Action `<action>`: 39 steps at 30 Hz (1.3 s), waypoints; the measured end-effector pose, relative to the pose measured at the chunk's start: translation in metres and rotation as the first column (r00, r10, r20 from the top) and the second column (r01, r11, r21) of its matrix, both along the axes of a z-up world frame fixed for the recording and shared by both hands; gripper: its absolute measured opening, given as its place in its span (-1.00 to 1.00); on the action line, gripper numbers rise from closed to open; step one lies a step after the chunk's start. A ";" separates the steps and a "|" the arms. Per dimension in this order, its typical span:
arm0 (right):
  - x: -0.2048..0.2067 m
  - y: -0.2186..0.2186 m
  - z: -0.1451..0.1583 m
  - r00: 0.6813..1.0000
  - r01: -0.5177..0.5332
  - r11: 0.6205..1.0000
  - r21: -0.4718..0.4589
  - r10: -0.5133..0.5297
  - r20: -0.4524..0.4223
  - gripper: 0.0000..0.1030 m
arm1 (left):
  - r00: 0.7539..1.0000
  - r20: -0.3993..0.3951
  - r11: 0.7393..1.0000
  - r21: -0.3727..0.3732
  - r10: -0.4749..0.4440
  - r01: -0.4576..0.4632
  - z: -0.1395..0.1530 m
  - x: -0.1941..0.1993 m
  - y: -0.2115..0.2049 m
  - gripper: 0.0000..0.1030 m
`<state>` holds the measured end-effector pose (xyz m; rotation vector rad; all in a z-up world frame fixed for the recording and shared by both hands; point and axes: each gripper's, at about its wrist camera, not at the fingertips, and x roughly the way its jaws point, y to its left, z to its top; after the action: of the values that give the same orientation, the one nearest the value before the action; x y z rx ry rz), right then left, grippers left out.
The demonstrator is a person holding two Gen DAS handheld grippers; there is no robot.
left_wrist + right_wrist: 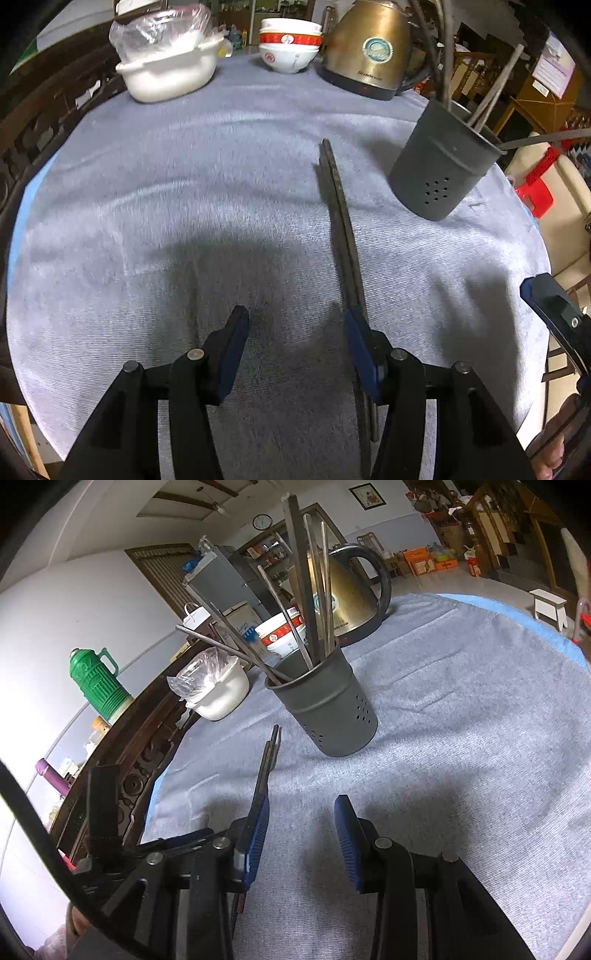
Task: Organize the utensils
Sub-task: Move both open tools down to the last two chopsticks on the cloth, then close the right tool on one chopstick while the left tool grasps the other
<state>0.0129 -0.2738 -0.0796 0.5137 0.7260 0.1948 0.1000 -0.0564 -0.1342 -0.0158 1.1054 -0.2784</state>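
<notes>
A pair of dark chopsticks (pixel 338 206) lies on the grey cloth, running from under my left gripper's right finger toward the kettle. It also shows in the right wrist view (pixel 267 764), beside my right gripper's left finger. A dark grey holder (pixel 441 168) with several chopsticks stands at the right; it also shows in the right wrist view (pixel 327 705), ahead of my right gripper. My left gripper (pixel 295 332) is open and empty. My right gripper (pixel 301 819) is open and empty.
At the table's far edge stand a white pot (pixel 166 74) with a plastic bag, stacked bowls (pixel 288 44) and a brass kettle (pixel 369 48). A carved dark wood rail (pixel 147 753) borders the table's left. My right gripper shows at the far right (pixel 561 317).
</notes>
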 end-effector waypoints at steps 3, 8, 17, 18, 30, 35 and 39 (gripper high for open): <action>0.001 0.002 0.000 1.000 -0.003 1.000 -0.005 0.003 -0.001 -0.22 | 1.000 0.004 1.000 -0.016 0.000 0.000 0.001 0.001 -0.001 0.07; 0.001 0.006 0.001 1.000 -0.007 1.000 -0.011 0.007 0.001 -0.22 | 1.000 0.014 1.000 -0.010 0.004 -0.004 0.001 0.005 -0.005 0.13; 0.003 0.010 0.003 1.000 -0.013 1.000 -0.020 0.013 0.002 -0.22 | 1.000 -0.004 0.999 0.036 0.024 -0.024 -0.002 0.016 -0.005 0.31; 0.004 0.010 0.003 1.000 -0.013 1.000 -0.019 0.013 0.001 -0.22 | 1.000 0.004 0.998 0.067 0.020 -0.021 -0.003 0.015 -0.006 0.31; 0.004 0.009 0.003 1.000 -0.013 1.000 -0.027 0.013 -0.011 -0.22 | 1.000 -0.004 0.997 0.079 0.013 -0.013 -0.003 0.000 0.018 0.20; 0.013 0.018 0.002 0.998 -0.040 0.998 -0.049 0.037 -0.055 -0.22 | 0.999 -0.030 0.999 0.030 0.022 -0.021 0.002 -0.004 0.040 0.14; 0.028 0.042 -0.003 0.987 -0.114 0.990 -0.084 0.103 -0.122 -0.23 | 0.999 -0.019 0.999 0.006 0.051 -0.051 0.008 -0.006 0.059 0.13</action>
<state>0.0405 -0.2316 -0.0825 0.4011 0.8752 0.2337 0.0940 0.0022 -0.1266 -0.0421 1.1231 -0.2300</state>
